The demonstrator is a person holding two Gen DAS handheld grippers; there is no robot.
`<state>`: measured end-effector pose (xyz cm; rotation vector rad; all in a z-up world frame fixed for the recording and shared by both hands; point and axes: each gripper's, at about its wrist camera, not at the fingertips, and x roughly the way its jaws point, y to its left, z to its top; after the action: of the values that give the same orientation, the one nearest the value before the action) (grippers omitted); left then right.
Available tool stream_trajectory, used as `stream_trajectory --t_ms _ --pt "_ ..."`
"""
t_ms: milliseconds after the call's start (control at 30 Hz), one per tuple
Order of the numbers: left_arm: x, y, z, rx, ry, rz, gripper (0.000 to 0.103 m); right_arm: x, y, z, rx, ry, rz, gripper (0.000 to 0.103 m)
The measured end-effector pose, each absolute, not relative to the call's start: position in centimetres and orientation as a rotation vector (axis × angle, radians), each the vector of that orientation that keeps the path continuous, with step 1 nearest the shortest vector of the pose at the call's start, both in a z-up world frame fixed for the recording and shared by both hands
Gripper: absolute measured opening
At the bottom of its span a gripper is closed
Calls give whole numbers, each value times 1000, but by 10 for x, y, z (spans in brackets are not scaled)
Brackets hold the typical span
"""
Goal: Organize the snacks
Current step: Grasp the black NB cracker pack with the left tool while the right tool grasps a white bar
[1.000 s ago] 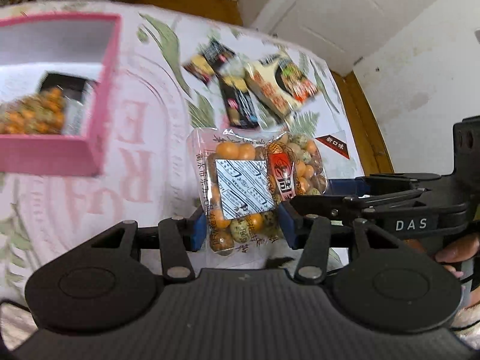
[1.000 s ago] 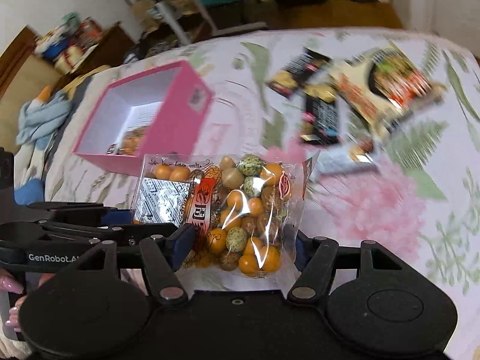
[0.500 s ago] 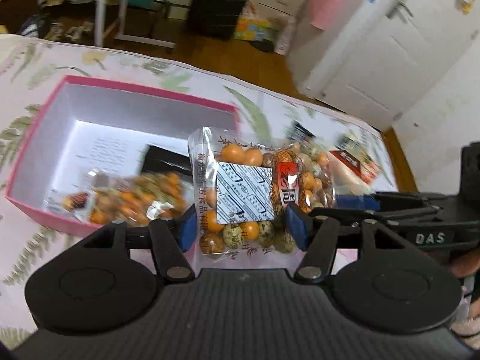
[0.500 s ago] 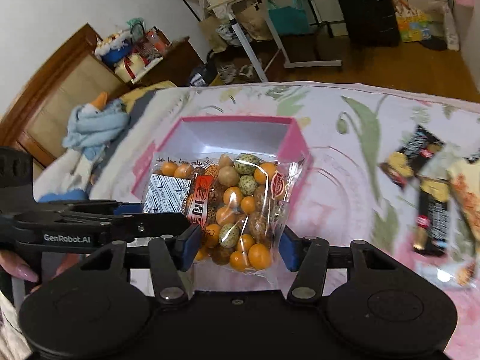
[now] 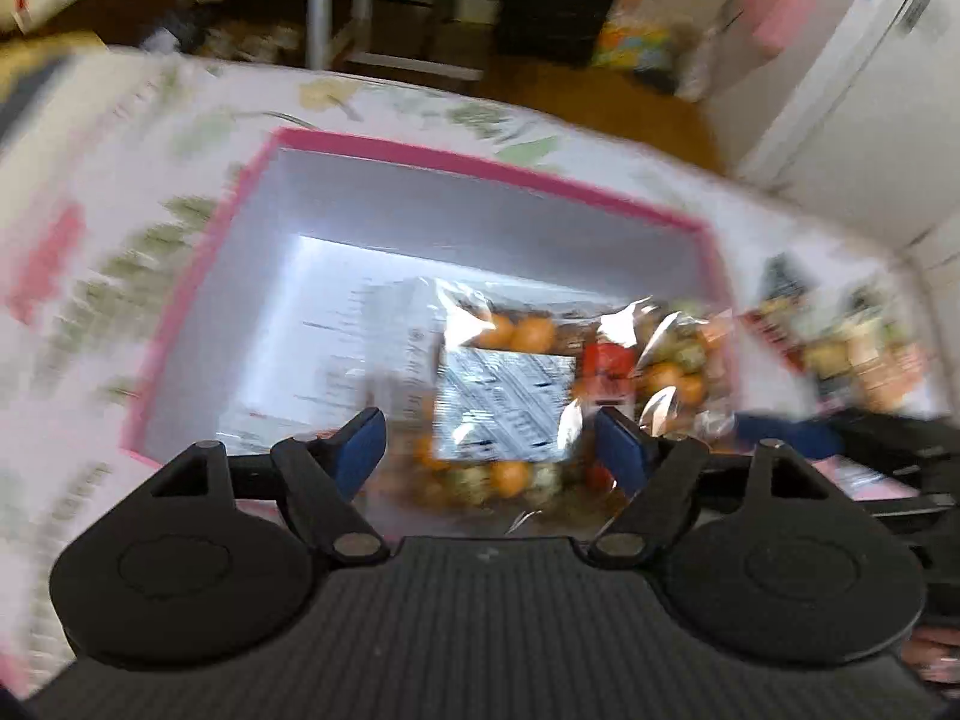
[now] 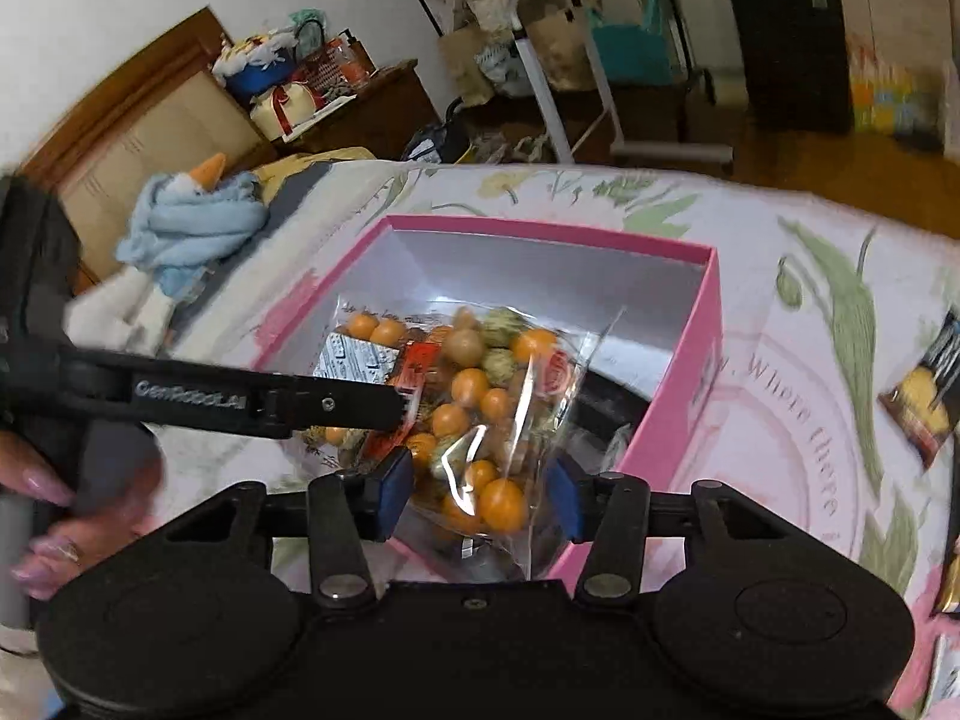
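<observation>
A clear bag of orange and green coated nuts point(image 6: 474, 384) hangs over the open pink box point(image 6: 684, 396). My right gripper point(image 6: 480, 492) has its blue pads against the bag's lower sides, and its jaws are closing. My left gripper point(image 5: 489, 450) straddles the same bag point(image 5: 504, 408) with its jaws opening. Its left pad stands off the plastic. In the right wrist view the left gripper's fingers point(image 6: 336, 405) reach in from the left beside the bag. The left wrist view is blurred and shows the pink box point(image 5: 480, 162) below the bag. A dark packet point(image 6: 606, 402) lies inside the box.
Loose snack packets point(image 6: 918, 402) lie on the floral bedspread point(image 6: 810, 420) right of the box, blurred in the left wrist view point(image 5: 840, 354). A blue cloth point(image 6: 192, 222) sits at the bed's far left. A hand point(image 6: 42, 492) holds the left gripper's handle.
Both grippers carried the nut bag from over the bedspread to over the pink box. The left jaws widened off the bag. The right jaws narrowed on it.
</observation>
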<state>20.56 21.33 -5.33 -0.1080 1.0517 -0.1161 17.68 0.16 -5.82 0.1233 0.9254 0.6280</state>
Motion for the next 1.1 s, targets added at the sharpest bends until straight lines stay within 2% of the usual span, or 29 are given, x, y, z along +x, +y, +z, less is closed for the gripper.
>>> stream_trajectory --t_ms 133,267,433,700,867,1100 --pt "194 198 -47 21 983 -106 76 159 0 -56 21 857 621 56" --pt "180 185 -33 53 944 -128 76 140 -29 -36 25 802 615 62" --pt "160 157 -9 61 873 -200 74 110 -95 -23 22 766 535 63" --pt "142 90 2 -29 886 -411 74 62 -218 -32 94 769 325 63" --pt "147 37 -12 -33 930 -509 74 58 -254 -44 166 814 252 63" --pt "171 -40 -52 -14 904 -525 74 76 -258 -97 255 901 227 64"
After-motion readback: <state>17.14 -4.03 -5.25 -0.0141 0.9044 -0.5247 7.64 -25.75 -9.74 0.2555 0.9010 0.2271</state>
